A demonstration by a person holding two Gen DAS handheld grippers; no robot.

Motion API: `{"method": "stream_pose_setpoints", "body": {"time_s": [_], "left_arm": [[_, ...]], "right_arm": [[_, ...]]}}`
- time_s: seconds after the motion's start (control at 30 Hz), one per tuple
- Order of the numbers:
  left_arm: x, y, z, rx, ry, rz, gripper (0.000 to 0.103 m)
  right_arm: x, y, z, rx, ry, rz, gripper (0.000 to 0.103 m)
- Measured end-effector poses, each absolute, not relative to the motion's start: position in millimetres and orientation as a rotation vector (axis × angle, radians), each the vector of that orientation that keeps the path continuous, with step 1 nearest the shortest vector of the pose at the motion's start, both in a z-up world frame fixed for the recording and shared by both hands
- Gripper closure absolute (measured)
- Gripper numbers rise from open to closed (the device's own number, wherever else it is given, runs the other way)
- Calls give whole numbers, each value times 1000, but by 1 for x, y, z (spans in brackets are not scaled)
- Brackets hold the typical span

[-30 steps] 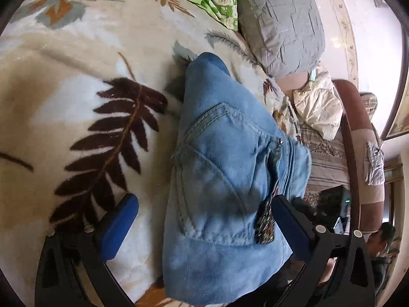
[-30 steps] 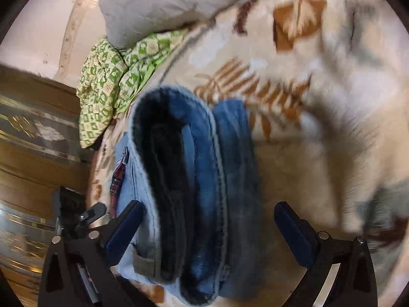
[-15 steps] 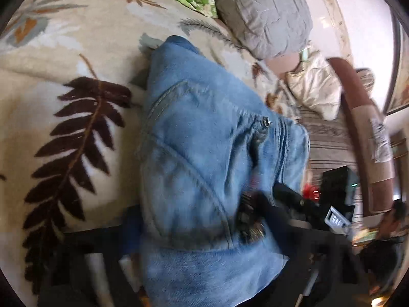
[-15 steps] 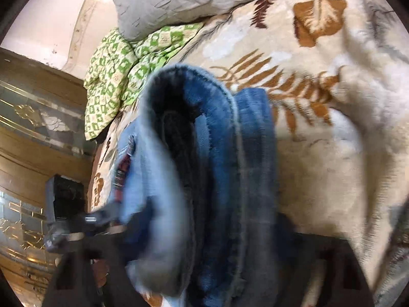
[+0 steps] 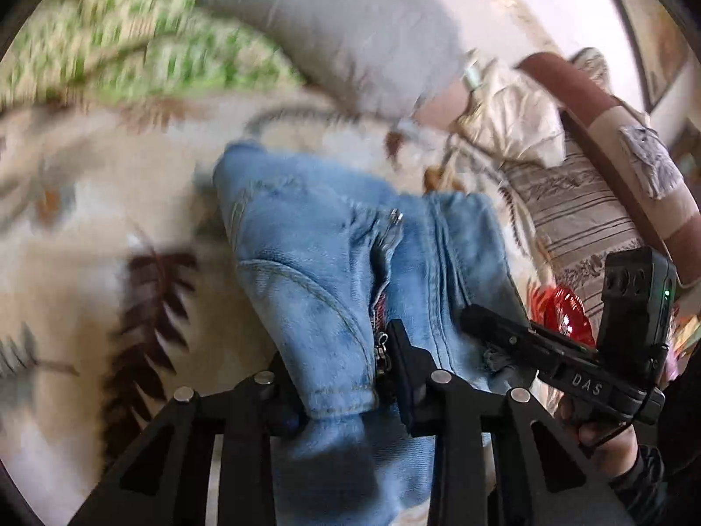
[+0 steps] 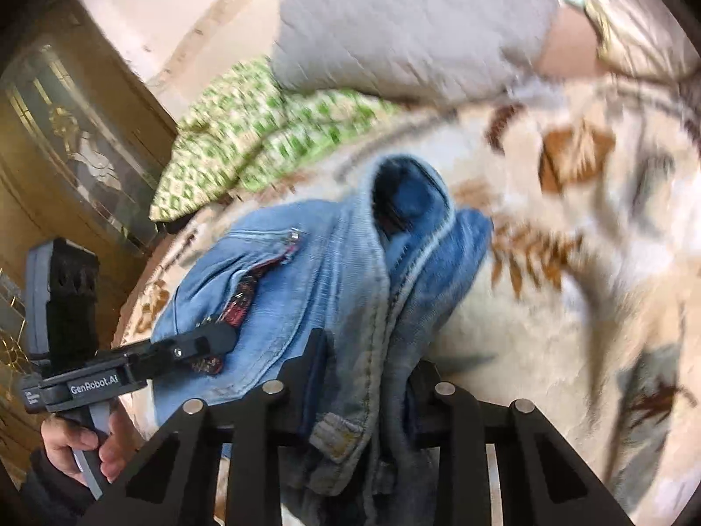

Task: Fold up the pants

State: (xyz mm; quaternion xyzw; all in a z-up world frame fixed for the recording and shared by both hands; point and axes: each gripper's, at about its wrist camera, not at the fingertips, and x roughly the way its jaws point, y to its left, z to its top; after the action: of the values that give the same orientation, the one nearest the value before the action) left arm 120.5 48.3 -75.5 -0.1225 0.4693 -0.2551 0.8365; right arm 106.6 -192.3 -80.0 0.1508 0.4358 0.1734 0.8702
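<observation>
Folded light-blue jeans [image 5: 315, 254] lie bunched on a leaf-print blanket [image 5: 109, 201]. My left gripper [image 5: 339, 350] pinches the near end of the bundle beside the zipper; its jaws are closing with denim between the pads. In the right wrist view my right gripper [image 6: 372, 359] clamps the thick folded edge of the jeans [image 6: 306, 271], jaws likewise closing on the cloth. Each gripper shows in the other's view: the right gripper [image 5: 504, 328] at the bundle's right side, the left gripper [image 6: 206, 342] at its left. The near end looks raised off the blanket.
A grey pillow [image 5: 341, 30] and a green patterned cloth [image 5: 131, 52] lie at the far side of the blanket. A brown padded frame [image 5: 613, 109] with striped fabric is on the right. A wooden cabinet [image 6: 65, 153] stands on the left. A person's hand [image 6: 74, 442] holds the left gripper.
Both grippers went from wide open around the jeans to closed on the near end. Both rose and rolled, and the bundle's near end came up with them.
</observation>
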Motion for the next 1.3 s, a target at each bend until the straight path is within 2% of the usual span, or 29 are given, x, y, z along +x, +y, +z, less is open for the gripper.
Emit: {"method": "stream_pose_setpoints", "body": {"time_s": [0.13,0.2,0.3,0.37,0.4,0.43,0.47,0.57,0.8,0.87,0.9,0.93,0.97,1.0,1.03,1.13,1.23,1.3], "left_arm": [[134,60,-47,-273,910,-558,70],[144,63,-45,-266,912,-553,70],[159,66,-64,-260,964,-541,70],[169,69,-96,-262,1037,-526,70],[172,71,-115,-260,1084,-511,68],[175,72,-137,-264,1134,-489,55],[174,75,-147,-286,1119,-486,51],[173,87,-155,-373,1083,-519,49],[173,85,-157,-359,1079,-517,46],[171,85,-156,-358,1077,-510,43],[170,83,-154,-349,1070,-503,39],[168,83,-151,-328,1061,-486,25],[165,82,-148,-304,1051,-459,16],[161,83,-143,-274,1031,-419,5],[157,85,-139,-258,1011,-408,3],[140,92,-124,-223,955,-446,1],[119,93,-107,-115,897,-481,0],[102,87,-97,52,849,-498,0]], "right_arm": [[111,-191,-51,361,796,375,71],[119,-188,-52,387,808,369,71],[129,-180,-71,407,850,352,71],[138,-178,-100,422,913,336,71],[143,-176,-117,433,962,323,71],[146,-174,-140,422,1016,290,69],[146,-176,-149,433,1005,294,68],[143,-178,-155,448,971,308,65],[145,-173,-154,413,974,294,62],[145,-172,-149,386,977,281,58],[145,-171,-147,366,979,271,50],[145,-172,-144,347,981,255,36],[144,-171,-140,321,981,233,29],[144,-171,-136,303,980,216,16],[143,-173,-132,287,977,206,8],[132,-179,-116,255,938,204,1],[125,-181,-101,222,911,218,1],[122,-185,-89,204,893,225,1]]}}
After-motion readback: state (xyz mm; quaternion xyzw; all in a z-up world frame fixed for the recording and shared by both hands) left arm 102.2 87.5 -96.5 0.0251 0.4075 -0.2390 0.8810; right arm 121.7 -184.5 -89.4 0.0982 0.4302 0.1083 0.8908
